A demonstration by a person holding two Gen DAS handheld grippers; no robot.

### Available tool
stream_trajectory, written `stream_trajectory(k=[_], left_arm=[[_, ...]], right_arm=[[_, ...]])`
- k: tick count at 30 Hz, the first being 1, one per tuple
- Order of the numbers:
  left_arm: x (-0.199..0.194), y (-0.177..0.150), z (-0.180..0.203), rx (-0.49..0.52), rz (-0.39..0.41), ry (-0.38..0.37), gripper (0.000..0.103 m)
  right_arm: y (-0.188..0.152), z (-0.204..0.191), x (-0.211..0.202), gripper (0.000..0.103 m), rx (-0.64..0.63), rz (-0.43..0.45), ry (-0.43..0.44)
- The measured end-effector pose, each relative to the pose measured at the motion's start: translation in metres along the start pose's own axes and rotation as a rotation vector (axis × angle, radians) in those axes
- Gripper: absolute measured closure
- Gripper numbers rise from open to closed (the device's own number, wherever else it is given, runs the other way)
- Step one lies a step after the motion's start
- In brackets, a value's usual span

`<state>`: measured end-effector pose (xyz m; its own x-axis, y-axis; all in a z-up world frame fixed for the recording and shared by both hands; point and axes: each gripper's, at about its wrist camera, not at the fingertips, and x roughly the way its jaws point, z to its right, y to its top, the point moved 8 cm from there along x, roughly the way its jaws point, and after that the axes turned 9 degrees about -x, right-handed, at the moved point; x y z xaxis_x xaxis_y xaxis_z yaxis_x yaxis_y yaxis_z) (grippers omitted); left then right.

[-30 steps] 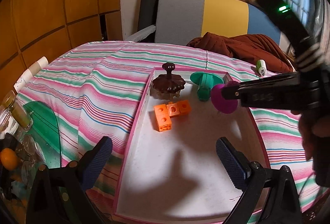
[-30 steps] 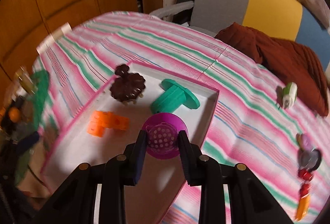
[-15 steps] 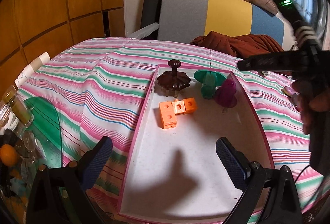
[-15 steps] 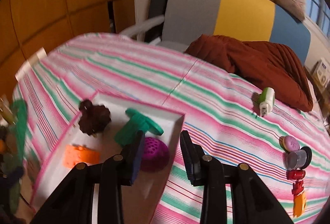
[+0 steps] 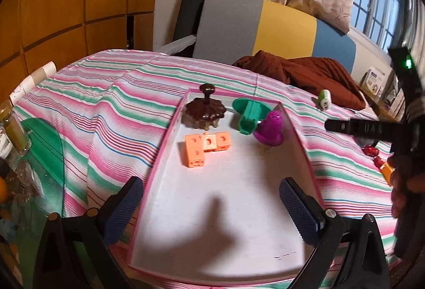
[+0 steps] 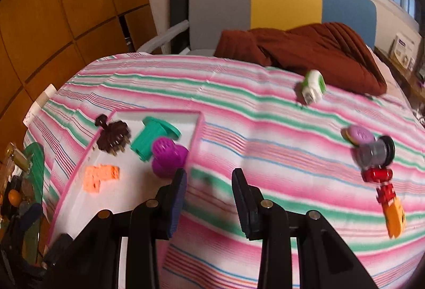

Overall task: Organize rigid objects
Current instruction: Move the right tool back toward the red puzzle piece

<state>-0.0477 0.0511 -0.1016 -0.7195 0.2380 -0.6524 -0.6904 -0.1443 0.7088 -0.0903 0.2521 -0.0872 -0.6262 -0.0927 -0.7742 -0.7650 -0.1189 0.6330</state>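
Observation:
A pink-rimmed white tray (image 5: 170, 129) (image 6: 198, 126) lies on the striped tablecloth. In it are a brown toy (image 5: 205, 111) (image 6: 113, 136), a green piece (image 5: 248, 113) (image 6: 151, 136), orange cubes (image 5: 204, 146) (image 6: 99, 176) and a purple perforated piece (image 5: 269, 126) (image 6: 167, 156). My left gripper (image 5: 212, 206) is open and empty over the tray's near end. My right gripper (image 6: 208, 190) is open and empty over the cloth, just right of the tray. Loose on the cloth at right are a green-white piece (image 6: 313, 85) (image 5: 324, 99), a purple disc (image 6: 360, 134), a grey-black spool (image 6: 377, 153) and red and orange toys (image 6: 385, 190).
A dark red cloth (image 6: 305, 49) lies at the table's far edge before a grey, yellow and blue chair (image 5: 265, 25). Jars and clutter (image 5: 10, 134) stand off the left edge, beside a green mat (image 5: 45, 145).
My right gripper opened, let go of the purple piece in the tray's far right corner, and swung right over the cloth. My left gripper stayed open over the tray.

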Motion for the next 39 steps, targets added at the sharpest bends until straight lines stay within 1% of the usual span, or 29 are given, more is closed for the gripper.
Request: stream_trajectory(k=[9, 15, 18, 20, 23, 26, 28, 30, 33, 34, 36, 38, 39], left_arm=[[-0.003, -0.009, 0.024, 0.065, -0.007, -0.025, 0.0], [-0.005, -0.013, 0.041, 0.108, -0.011, -0.044, 0.0], [-0.005, -0.016, 0.05, 0.131, -0.015, -0.054, 0.0], [-0.004, -0.018, 0.058, 0.151, -0.02, -0.056, 0.0], [-0.004, -0.019, 0.069, 0.174, -0.019, -0.066, 0.0], [-0.005, -0.02, 0.079, 0.204, -0.016, -0.074, 0.0], [-0.006, -0.022, 0.086, 0.222, -0.017, -0.078, 0.0], [-0.006, -0.023, 0.091, 0.234, -0.016, -0.082, 0.0], [-0.006, -0.026, 0.097, 0.255, -0.02, -0.084, 0.0], [-0.006, -0.027, 0.099, 0.262, -0.019, -0.084, 0.0], [-0.006, -0.029, 0.102, 0.276, -0.022, -0.083, 0.0], [-0.005, -0.031, 0.105, 0.282, -0.026, -0.081, 0.0], [-0.005, -0.032, 0.106, 0.285, -0.029, -0.083, 0.0]], right_arm=[[-0.04, 0.037, -0.002, 0.068, 0.043, -0.066, -0.034], [-0.066, 0.075, -0.005, 0.068, 0.088, -0.11, -0.089], [-0.076, 0.107, -0.011, 0.068, 0.136, -0.128, -0.133], [-0.08, 0.137, -0.019, 0.068, 0.19, -0.12, -0.183], [-0.086, 0.188, -0.036, 0.068, 0.297, -0.103, -0.27], [-0.094, 0.24, -0.051, 0.068, 0.416, -0.08, -0.319], [-0.102, 0.272, -0.053, 0.068, 0.48, -0.09, -0.345], [-0.107, 0.293, -0.052, 0.068, 0.53, -0.103, -0.339], [-0.119, 0.314, -0.045, 0.068, 0.603, -0.114, -0.282], [-0.122, 0.315, -0.043, 0.068, 0.623, -0.113, -0.265], [-0.129, 0.312, -0.037, 0.068, 0.691, -0.113, -0.178], [-0.13, 0.303, -0.03, 0.068, 0.708, -0.125, -0.118], [-0.128, 0.297, -0.026, 0.068, 0.695, -0.133, -0.094]])
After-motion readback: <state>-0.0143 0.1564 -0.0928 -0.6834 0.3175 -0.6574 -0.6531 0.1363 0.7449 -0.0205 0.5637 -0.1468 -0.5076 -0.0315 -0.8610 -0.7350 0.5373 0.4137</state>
